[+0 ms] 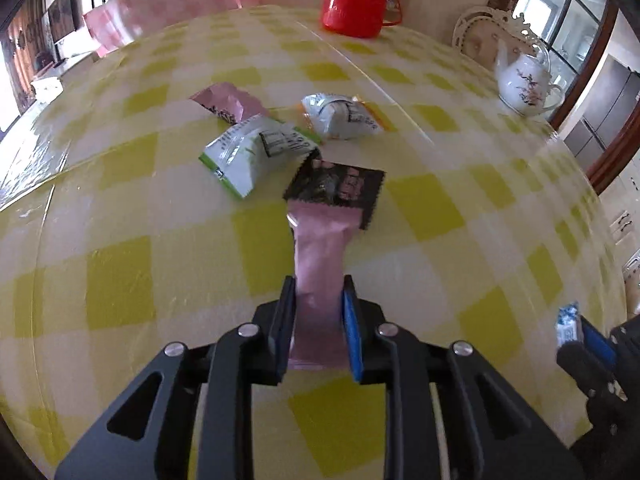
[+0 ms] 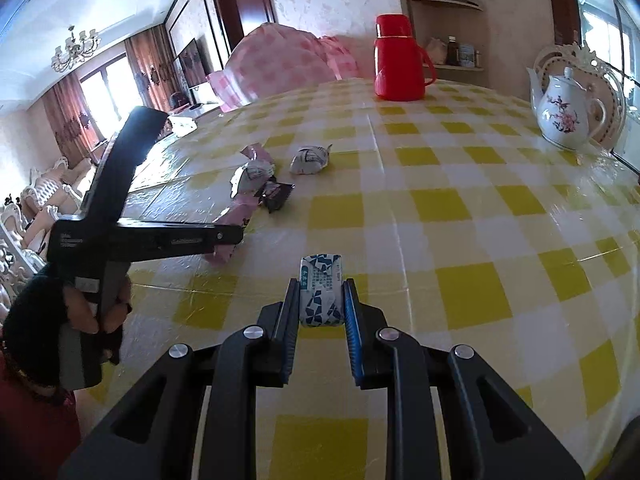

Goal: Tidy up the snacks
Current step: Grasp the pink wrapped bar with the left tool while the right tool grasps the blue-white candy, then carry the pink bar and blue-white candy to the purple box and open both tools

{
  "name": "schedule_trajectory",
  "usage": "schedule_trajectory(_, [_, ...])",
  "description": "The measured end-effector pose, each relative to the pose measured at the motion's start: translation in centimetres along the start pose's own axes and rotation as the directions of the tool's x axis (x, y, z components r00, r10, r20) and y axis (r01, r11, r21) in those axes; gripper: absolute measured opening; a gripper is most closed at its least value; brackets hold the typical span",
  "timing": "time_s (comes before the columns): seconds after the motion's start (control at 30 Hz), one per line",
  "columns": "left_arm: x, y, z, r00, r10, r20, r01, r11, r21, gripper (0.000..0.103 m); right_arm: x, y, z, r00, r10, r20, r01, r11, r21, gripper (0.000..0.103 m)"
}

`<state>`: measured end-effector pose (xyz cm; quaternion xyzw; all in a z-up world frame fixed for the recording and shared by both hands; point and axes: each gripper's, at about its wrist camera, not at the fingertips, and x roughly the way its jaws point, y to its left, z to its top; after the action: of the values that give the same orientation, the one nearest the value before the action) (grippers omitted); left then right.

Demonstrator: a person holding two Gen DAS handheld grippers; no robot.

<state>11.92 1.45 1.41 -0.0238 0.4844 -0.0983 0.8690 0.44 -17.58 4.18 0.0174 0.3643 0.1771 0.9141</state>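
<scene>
Left gripper [image 1: 319, 286] clamped on a long pink snack packet [image 1: 320, 264], pads pressing both sides, packet reaching toward 12 o'clock over the yellow-checked tablecloth [image 1: 120, 272]. Far end of the packet touching a dark wrapper with pink print [image 1: 336, 186]. Just beyond, toward 11 o'clock, a white-and-green packet [image 1: 252, 152], partly overlapping a mauve packet [image 1: 228, 102]. Near 12 o'clock, a silver-white packet with an orange edge [image 1: 344, 116]. Farther off at 12 o'clock, a red jug [image 1: 354, 0]; at 2 o'clock, a white floral teapot [image 1: 524, 82]. At 4 o'clock, right gripper [image 1: 576, 336] closed on a small blue-and-white sweet [image 1: 568, 326]
</scene>
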Motion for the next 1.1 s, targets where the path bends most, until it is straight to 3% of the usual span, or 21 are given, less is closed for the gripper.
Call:
schedule_trajectory(0.13, [0.1,-0.8,-0.1,0.999,0.009,0.034,-0.011,0.999,0.034,0.038,-0.1,0.4,0.0,1.0,-0.001,0.003,0.001,1.0,-0.011,0.021])
schedule_trajectory(0.27, [1.0,-1.5,0.4,0.996,0.066,0.064,-0.071,0.994,0.081,0.038,0.1,0.5,-0.1,1.0,-0.012,0.002,0.012,1.0,-0.009,0.021])
schedule_trajectory(0.3, [1.2,-1.6,0.4,0.994,0.08,0.068,-0.086,0.992,0.095,0.034,0.1,0.5,-0.1,1.0,-0.015,0.003,0.015,1.0,-0.009,0.021])
schedule_trajectory(0.33, [1.2,-1.8,0.5,0.992,0.112,0.066,-0.118,0.987,0.109,0.02,0.2,0.5,-0.1,1.0,-0.017,0.004,0.017,1.0,-0.009,0.021])
schedule_trajectory(0.43, [0.5,-1.9,0.8,0.997,0.045,0.063,-0.051,0.994,0.101,0.02,0.2,0.5,-0.1,1.0,-0.023,0.019,0.023,1.0,-0.005,0.021])
schedule_trajectory(0.53, [-1.1,-2.5,0.8,0.986,0.104,0.131,-0.121,0.985,0.125,0.02,0.3,0.4,-0.2,0.999,-0.027,0.033,0.027,1.0,0.005,0.021])
schedule_trajectory(0.63, [-2.7,-2.5,0.5,0.98,0.094,0.177,-0.111,0.99,0.086,0.02,0.5,0.2,-0.5,0.999,-0.031,0.029,0.03,0.999,0.03,0.021])
schedule_trajectory(0.9, [-6.3,-3.7,-4.4,0.961,0.085,0.263,-0.098,0.995,0.037,0.02,-1.4,0.0,-2.2,0.998,-0.033,0.052,0.026,0.992,0.12,0.021])
schedule_trajectory(1.1, [-8.2,-5.2,-8.9,0.962,0.062,0.264,-0.073,0.997,0.033,0.02,-2.8,1.3,-3.6,0.999,-0.001,0.053,-0.006,0.992,0.127,0.021])
